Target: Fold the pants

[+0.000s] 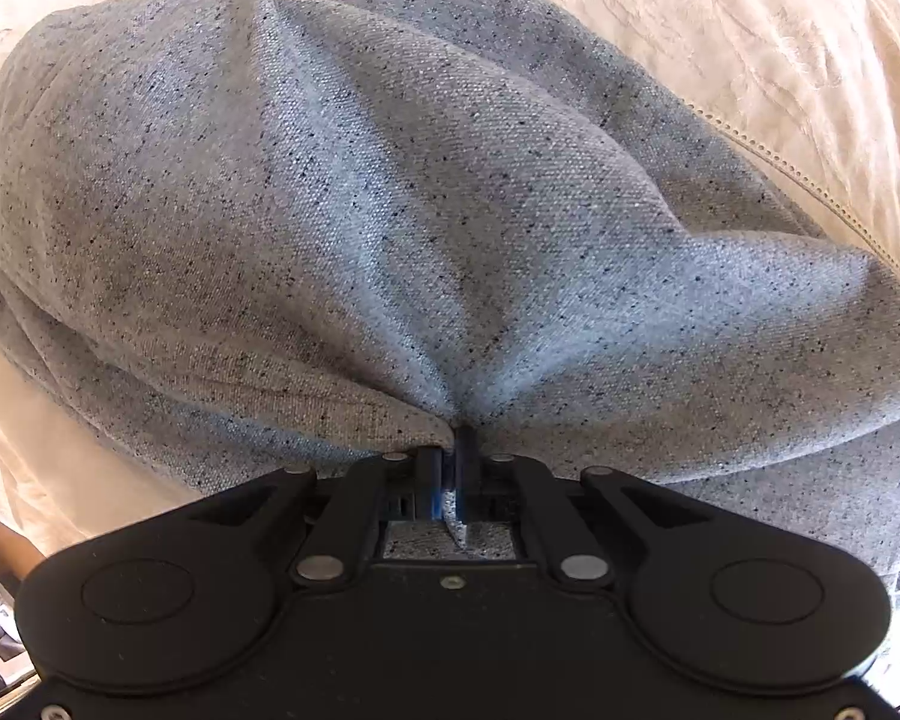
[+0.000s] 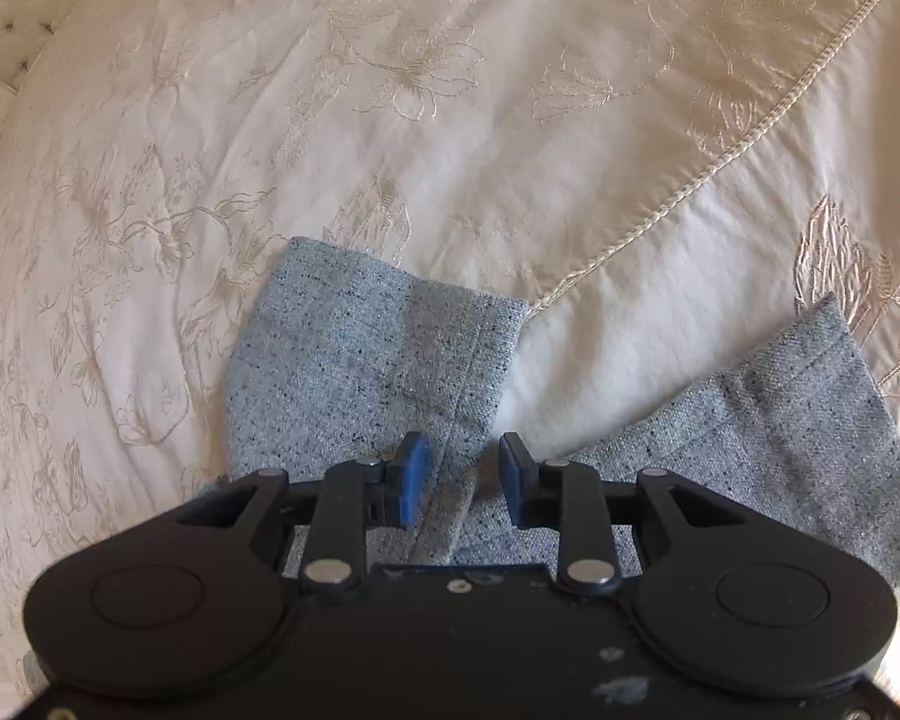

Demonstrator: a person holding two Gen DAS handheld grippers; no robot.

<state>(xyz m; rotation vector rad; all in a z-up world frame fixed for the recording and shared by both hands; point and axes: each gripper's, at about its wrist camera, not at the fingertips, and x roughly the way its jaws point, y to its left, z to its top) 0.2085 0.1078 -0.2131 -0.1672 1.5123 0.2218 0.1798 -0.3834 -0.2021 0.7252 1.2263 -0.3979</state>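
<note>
Both views are bright with soft daylight. In the right wrist view the cream bedspread (image 2: 450, 120) washes out to near white in the centre, warmer toward the upper right. In the left wrist view the grey pants (image 1: 420, 210) carry soft shadows in their folds – darker at left. Fisheye bending curves every edge; corners go dark. Focus is sharp – the lower left of the right wrist view blurs slightly.
</note>
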